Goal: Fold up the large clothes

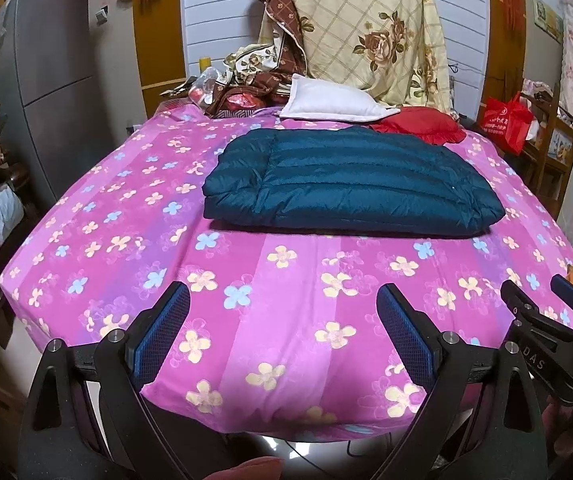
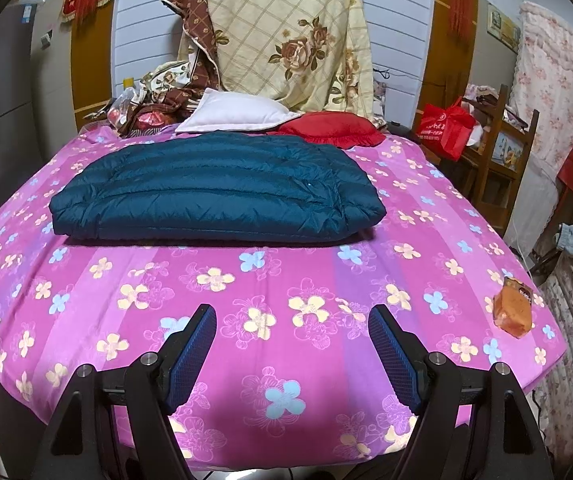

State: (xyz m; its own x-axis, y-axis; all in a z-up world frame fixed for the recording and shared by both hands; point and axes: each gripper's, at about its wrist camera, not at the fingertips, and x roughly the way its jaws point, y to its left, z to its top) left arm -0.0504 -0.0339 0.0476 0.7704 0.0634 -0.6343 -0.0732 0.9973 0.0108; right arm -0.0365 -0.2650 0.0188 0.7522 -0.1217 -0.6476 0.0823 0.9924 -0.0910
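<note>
A dark teal quilted down jacket (image 1: 350, 184) lies folded into a flat rectangle on the pink flowered bed sheet (image 1: 286, 320); it also shows in the right wrist view (image 2: 214, 192). My left gripper (image 1: 282, 300) is open and empty, above the bed's near edge, well short of the jacket. My right gripper (image 2: 292, 320) is open and empty too, at the near edge of the sheet (image 2: 286, 280); it shows at the right of the left wrist view (image 1: 542, 292).
A white pillow (image 1: 334, 100) and a red cushion (image 1: 418, 122) lie behind the jacket, with a hanging floral quilt (image 1: 366, 28) behind them. An orange packet (image 2: 512, 308) lies on the bed's right edge. A grey fridge (image 1: 54, 52) stands left; a wooden chair with a red bag (image 2: 446, 124) stands right.
</note>
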